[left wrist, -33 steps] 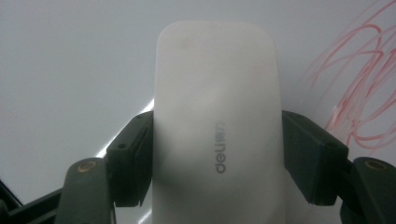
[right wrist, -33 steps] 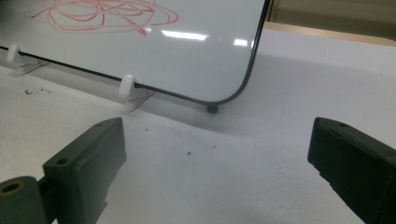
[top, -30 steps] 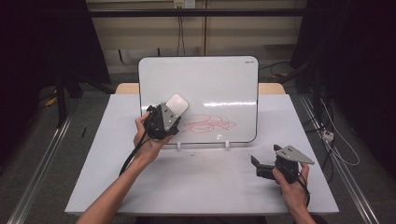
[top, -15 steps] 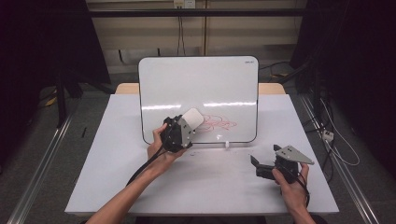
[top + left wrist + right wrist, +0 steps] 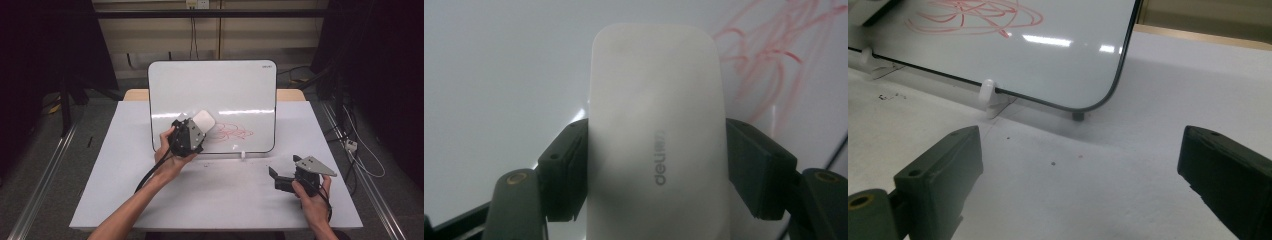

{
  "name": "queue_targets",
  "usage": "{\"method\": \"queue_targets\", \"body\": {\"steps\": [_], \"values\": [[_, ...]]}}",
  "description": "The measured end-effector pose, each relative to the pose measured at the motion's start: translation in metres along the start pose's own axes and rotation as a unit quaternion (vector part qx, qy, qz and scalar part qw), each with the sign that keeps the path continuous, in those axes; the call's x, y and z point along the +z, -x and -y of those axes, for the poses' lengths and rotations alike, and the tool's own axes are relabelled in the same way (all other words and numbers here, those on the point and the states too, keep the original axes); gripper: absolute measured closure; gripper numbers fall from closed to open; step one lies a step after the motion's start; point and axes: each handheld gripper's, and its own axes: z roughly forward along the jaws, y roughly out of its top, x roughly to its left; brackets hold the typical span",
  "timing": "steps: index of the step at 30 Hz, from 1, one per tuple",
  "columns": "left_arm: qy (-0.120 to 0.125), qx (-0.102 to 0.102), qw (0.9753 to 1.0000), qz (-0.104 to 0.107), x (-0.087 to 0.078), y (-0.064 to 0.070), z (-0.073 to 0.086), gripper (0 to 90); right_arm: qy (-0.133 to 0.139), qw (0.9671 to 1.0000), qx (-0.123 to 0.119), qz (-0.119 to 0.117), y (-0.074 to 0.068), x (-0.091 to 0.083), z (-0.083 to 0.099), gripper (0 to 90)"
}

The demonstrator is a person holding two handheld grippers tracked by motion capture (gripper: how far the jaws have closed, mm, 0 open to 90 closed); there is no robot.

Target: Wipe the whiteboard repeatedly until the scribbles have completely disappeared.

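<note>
While we are holding the left tongs (image 5: 196, 131) up against the whiteboard (image 5: 215, 90), they are gripping a white eraser (image 5: 204, 120) between their two black jaws. Through the left gripper view, we are seeing the eraser (image 5: 656, 135) fill the middle, one jaw pressed to each of its long sides and a grey brand word printed on its back. It is lying against the whiteboard (image 5: 499, 75) surface, and red scribble (image 5: 774, 65) is showing just beside it, toward the upper right of that view. From the high view, we are seeing the eraser at the left end of the red scribble (image 5: 234, 132), on the lower part of the board.

We are standing the whiteboard tilted back on the white table (image 5: 125, 165), near its far side, propped in small white clips (image 5: 242, 155) along its bottom edge. In the right gripper view, one such clip (image 5: 989, 96) is holding the board's (image 5: 1068, 60) dark-rimmed lower edge, and a few dark specks are lying on the table (image 5: 1088, 180) in front of it.

We are resting the right tongs (image 5: 280, 180) low over the table's near right part, well apart from the board. Their jaws are standing wide apart with nothing between them, as the right gripper view is showing.
</note>
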Motion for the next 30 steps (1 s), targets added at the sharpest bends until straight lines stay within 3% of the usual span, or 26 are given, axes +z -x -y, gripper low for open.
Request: {"method": "queue_targets", "body": {"steps": [4, 7, 9, 11, 15, 18, 19, 21, 26, 30], "values": [[0.004, -0.034, 0.9992, -0.020, -0.002, -0.029, -0.003, 31.2, 0.000, 1.0000, 0.000, 0.000, 0.001, 0.000, 0.000, 4.7], [0.006, -0.050, 0.9984, -0.025, -0.003, -0.038, -0.002, 31.2, 0.000, 1.0000, 0.001, 0.000, 0.001, 0.000, 0.000, 4.7], [0.008, -0.045, 0.9982, -0.038, -0.003, -0.034, -0.001, 31.2, 0.000, 1.0000, 0.001, 0.000, 0.001, 0.000, 0.000, 4.7], [0.012, -0.061, 0.9973, -0.039, -0.002, -0.032, -0.001, 31.3, 0.000, 1.0000, 0.000, 0.001, 0.000, 0.000, 0.000, 4.7], [0.010, -0.069, 0.9968, -0.040, -0.002, -0.029, -0.001, 31.2, 0.000, 1.0000, -0.001, 0.000, -0.001, 0.000, 0.000, 4.7], [0.004, -0.052, 0.9982, -0.030, 0.000, -0.020, -0.003, 31.2, 0.000, 1.0000, -0.002, 0.000, -0.001, 0.000, 0.000, 4.7], [0.010, -0.051, 0.9984, -0.023, 0.001, -0.014, -0.004, 31.2, 0.000, 1.0000, -0.003, 0.000, -0.001, 0.000, 0.000, 4.7], [0.011, -0.031, 0.9994, -0.010, 0.005, 0.001, -0.006, 31.2, 0.000, 1.0000, -0.003, 0.000, -0.001, 0.000, 0.000, 4.7], [0.016, -0.032, 0.9993, -0.008, 0.006, 0.006, -0.006, 31.0, 0.001, 1.0000, -0.001, -0.001, 0.000, -0.001, 0.000, 4.7], [0.015, -0.019, 0.9996, -0.014, 0.006, 0.012, -0.005, 31.0, 0.001, 1.0000, -0.001, -0.001, 0.000, -0.001, 0.000, 4.7]]}}
